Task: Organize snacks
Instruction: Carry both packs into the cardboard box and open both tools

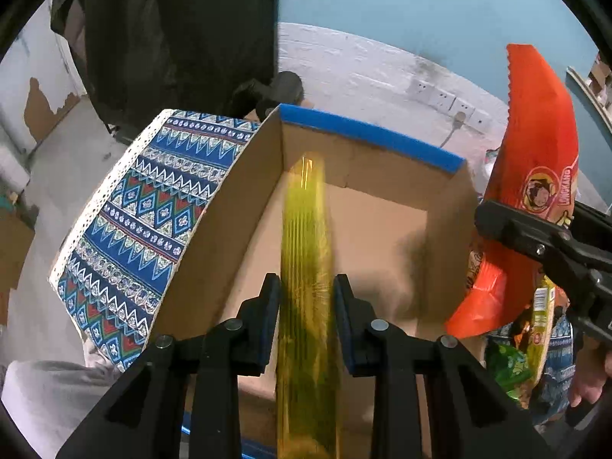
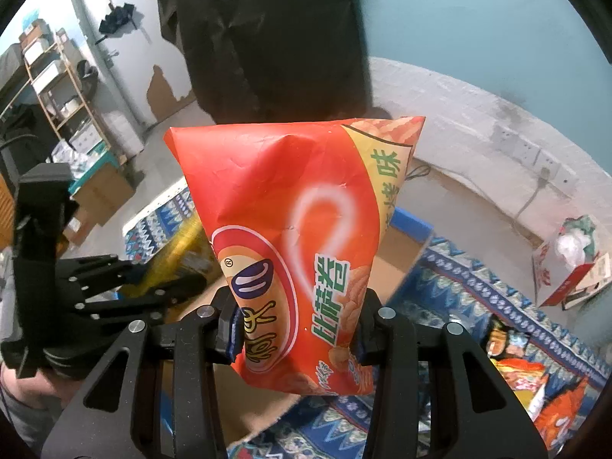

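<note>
one cardboard box [image 1: 244, 206], two held snack packets [image 2: 298, 252]

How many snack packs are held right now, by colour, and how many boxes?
Orange chip bag, held in the right gripper: 1
Yellow snack pack, motion-blurred, between the jaws of the left gripper: 1
Cardboard box with blue-taped rim: 1
Total: 3. Loose packs on the patterned cloth not counted; too cut off.

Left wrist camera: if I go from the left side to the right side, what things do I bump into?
Patterned tablecloth → yellow snack packet in the left gripper, over the cardboard box → orange chip bag pinched by the right gripper.
</note>
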`<state>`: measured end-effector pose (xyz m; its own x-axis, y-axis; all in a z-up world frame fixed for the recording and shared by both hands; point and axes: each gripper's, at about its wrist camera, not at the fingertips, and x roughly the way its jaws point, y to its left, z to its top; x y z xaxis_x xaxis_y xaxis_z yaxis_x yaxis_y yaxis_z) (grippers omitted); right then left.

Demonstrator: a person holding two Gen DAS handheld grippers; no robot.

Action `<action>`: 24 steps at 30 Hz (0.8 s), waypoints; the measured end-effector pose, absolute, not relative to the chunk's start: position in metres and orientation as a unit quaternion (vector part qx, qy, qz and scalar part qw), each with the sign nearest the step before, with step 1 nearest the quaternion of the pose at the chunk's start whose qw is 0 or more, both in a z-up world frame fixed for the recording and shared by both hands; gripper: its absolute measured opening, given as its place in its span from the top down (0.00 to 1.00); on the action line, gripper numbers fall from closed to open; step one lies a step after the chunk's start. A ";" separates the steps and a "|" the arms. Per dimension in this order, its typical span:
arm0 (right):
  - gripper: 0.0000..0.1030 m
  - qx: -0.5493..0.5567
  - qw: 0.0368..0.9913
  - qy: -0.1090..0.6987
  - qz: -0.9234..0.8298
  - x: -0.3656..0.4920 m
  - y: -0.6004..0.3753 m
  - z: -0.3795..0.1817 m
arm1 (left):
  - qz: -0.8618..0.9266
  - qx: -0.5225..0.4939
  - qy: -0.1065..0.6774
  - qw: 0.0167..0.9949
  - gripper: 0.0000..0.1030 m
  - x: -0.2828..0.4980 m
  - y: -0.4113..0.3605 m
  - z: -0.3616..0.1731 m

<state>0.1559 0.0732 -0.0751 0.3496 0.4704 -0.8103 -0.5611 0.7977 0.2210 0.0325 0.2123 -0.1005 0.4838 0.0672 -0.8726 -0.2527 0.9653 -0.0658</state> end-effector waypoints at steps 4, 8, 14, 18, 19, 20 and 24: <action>0.60 -0.055 0.812 0.487 0.318 0.156 0.085 -0.084 | 0.095 -0.091 0.501 0.856 0.72 0.031 0.213 -0.100; 0.60 -0.055 0.803 0.499 0.320 0.157 0.093 -0.091 | 0.098 -0.089 0.502 0.855 0.67 0.027 0.217 -0.097; 0.50 -0.055 0.795 0.513 0.320 0.159 0.103 -0.097 | 0.113 -0.086 0.491 0.859 0.50 0.018 0.223 -0.087; 0.39 -0.060 0.795 0.515 0.316 0.156 0.103 -0.097 | 0.115 -0.087 0.487 0.861 0.41 0.016 0.222 -0.083; 0.37 -0.062 0.796 0.514 0.315 0.155 0.103 -0.096 | 0.114 -0.086 0.487 0.862 0.40 0.015 0.221 -0.081; 0.35 -0.063 0.797 0.513 0.313 0.154 0.102 -0.096 | 0.113 -0.083 0.485 0.863 0.39 0.015 0.219 -0.080; 0.31 -0.064 0.800 0.511 0.307 0.152 0.093 -0.092 | 0.105 -0.075 0.480 0.868 0.36 0.014 0.209 -0.073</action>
<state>0.1519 0.0928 -0.0921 0.2881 0.4267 -0.8573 -0.5571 0.8028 0.2124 0.0136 0.2095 -0.0731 0.5168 0.1105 -0.8490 -0.2548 0.9666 -0.0293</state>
